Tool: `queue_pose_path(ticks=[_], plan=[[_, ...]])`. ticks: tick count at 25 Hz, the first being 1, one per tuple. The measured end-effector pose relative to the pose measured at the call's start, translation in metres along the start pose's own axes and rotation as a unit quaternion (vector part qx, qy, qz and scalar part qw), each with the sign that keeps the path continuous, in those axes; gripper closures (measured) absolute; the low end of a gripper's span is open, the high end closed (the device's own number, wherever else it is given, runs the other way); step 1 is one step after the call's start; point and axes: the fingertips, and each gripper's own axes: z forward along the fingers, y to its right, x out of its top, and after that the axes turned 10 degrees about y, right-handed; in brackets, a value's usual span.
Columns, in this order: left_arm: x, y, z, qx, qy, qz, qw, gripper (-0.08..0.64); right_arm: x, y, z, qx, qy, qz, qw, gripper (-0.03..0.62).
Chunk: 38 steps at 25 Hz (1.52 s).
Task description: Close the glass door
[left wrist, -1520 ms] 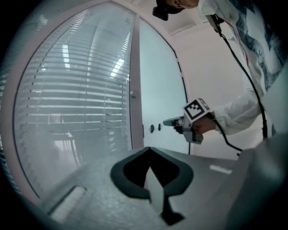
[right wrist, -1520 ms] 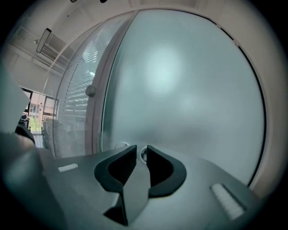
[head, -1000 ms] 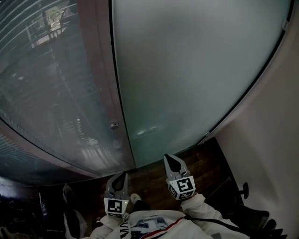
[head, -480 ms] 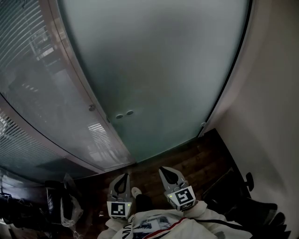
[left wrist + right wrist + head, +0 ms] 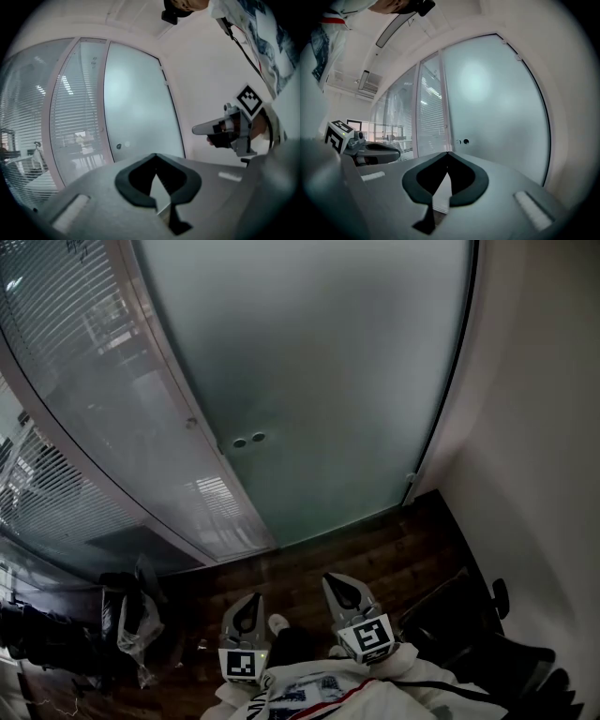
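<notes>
A frosted glass door [image 5: 328,381] is shown from above and fills most of the head view. It stands upright, and its left edge is set against a pale post [image 5: 178,399], while its right edge is lined by a dark strip beside a white wall [image 5: 539,474]. Two small round fittings [image 5: 249,441] are seen near the door's left edge, about halfway up. The door appears to sit closed within its frame.

To the left of the post, a glass partition [image 5: 84,427] backed by horizontal blinds is seen curving away. A dark wooden floor [image 5: 375,554] is laid below the door.

The left gripper [image 5: 247,613] and the right gripper [image 5: 343,590] are held side by side low in the head view, well apart from the door and pointed towards it. The jaws of each are shown pressed together at the tips in that gripper's own view, and nothing is held between them. A cube with square markers [image 5: 367,636] is carried on the right gripper, and a second one [image 5: 239,664] on the left. White sleeves [image 5: 412,657] are seen behind the grippers, and a light shoe [image 5: 277,622] is visible between them on the floor.

A pale plastic bag [image 5: 131,624] is seen on the floor at the lower left, beside the partition. A dark object [image 5: 469,615], too dim to be made out, is placed against the wall at the lower right.
</notes>
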Motion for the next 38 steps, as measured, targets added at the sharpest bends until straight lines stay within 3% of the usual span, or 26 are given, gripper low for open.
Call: queue_pose_path(ticks=[11,15,21,25,34,38], plan=[[0.027,0.018,-0.071,-0.01,0.001,0.019,0.9998,0.561,-0.007,-0.051,-0.045,-0.008,-0.023,0.016,1.0,0.584],[0.036,0.008,-0.127,0.006,0.015,0.024,0.9996,0.561,-0.007,-0.099,-0.059,0.005,-0.024,0.006,1.0,0.584],[0.029,-0.008,-0.232,0.043,0.013,-0.006,0.999,0.561,-0.004,-0.19,-0.087,0.019,-0.022,-0.002,1.0,0.584],[0.023,0.0,-0.28,0.043,0.014,-0.026,0.9986,0.561,0.003,-0.236,-0.123,0.022,-0.021,-0.015,0.999,0.584],[0.023,0.056,-0.317,0.004,0.021,-0.056,0.9982,0.561,0.008,-0.235,-0.21,-0.038,-0.032,-0.031,0.998,0.586],[0.028,0.082,-0.313,-0.02,0.014,-0.048,0.9985,0.561,0.011,-0.223,-0.229,-0.047,-0.029,-0.027,0.998,0.586]])
